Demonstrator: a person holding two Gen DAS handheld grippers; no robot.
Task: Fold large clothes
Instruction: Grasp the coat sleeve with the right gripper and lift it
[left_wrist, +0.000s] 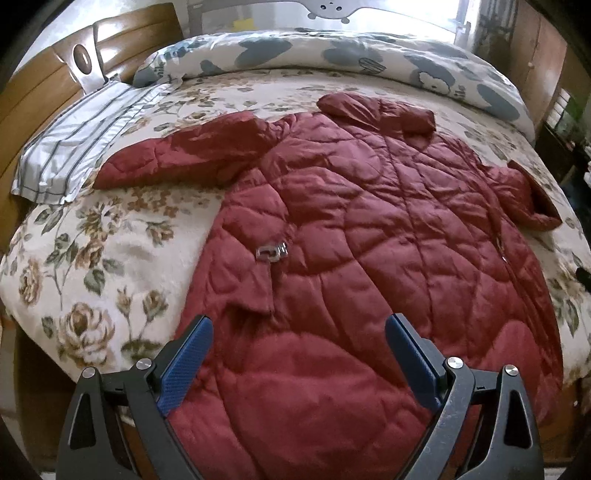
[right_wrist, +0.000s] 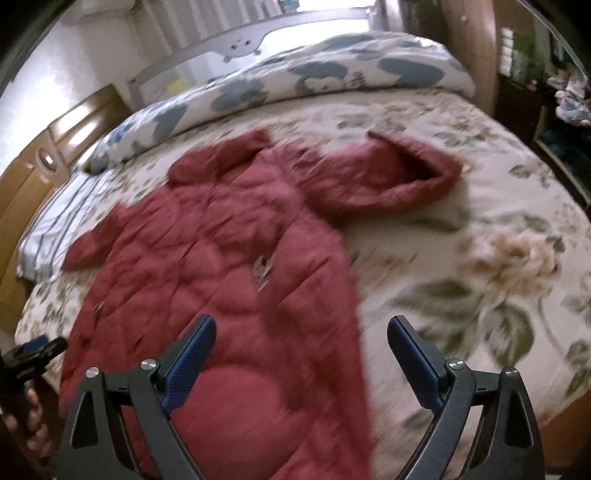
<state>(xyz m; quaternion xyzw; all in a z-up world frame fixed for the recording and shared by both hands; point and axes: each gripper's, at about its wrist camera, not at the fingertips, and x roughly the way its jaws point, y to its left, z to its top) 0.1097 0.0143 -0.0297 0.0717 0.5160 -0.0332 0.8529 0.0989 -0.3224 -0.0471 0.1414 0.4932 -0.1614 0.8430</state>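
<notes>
Glossy quilted red coat (left_wrist: 369, 229); fleecy-looking floral bedspread (left_wrist: 92, 258); apparently polished wooden headboard (left_wrist: 33, 85)

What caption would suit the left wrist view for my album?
Open left gripper above a red quilted coat spread flat on a floral bed, sleeves out.

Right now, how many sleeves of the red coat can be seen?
2. One sleeve lies stretched toward the striped pillow. The other sleeve lies bent on the flowered bedspread at the coat's opposite side.

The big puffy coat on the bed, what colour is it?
Dark red coat, quilted all over; the left wrist view shows it best.
</notes>
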